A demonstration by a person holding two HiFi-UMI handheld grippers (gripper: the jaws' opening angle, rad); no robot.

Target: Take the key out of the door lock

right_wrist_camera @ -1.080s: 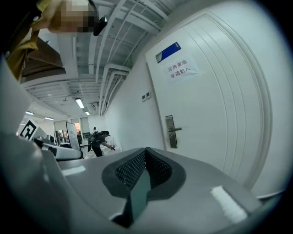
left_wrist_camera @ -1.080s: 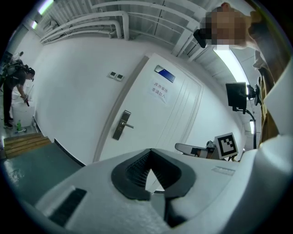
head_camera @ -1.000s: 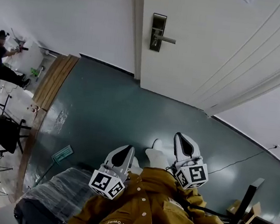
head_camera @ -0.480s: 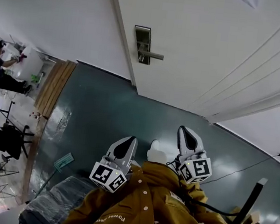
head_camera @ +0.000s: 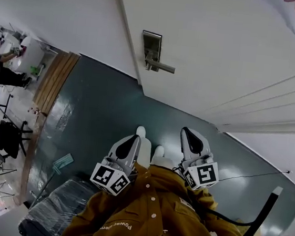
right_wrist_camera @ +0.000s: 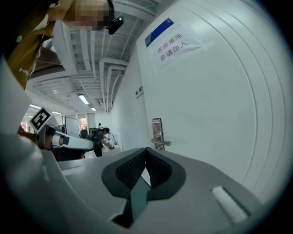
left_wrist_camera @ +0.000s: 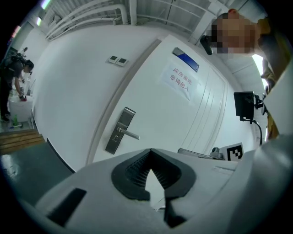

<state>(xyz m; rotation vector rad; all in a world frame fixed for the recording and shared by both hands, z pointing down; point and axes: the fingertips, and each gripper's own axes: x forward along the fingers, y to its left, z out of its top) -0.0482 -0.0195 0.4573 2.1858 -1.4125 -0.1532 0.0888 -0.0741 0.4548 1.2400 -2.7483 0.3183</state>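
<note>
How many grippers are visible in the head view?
2. The left gripper is low in the picture, left of centre; the right gripper is beside it, to its right. Both are shut and empty; none seems hidden.

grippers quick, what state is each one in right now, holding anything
Left gripper: shut, holding nothing.
Right gripper: shut, holding nothing.
</note>
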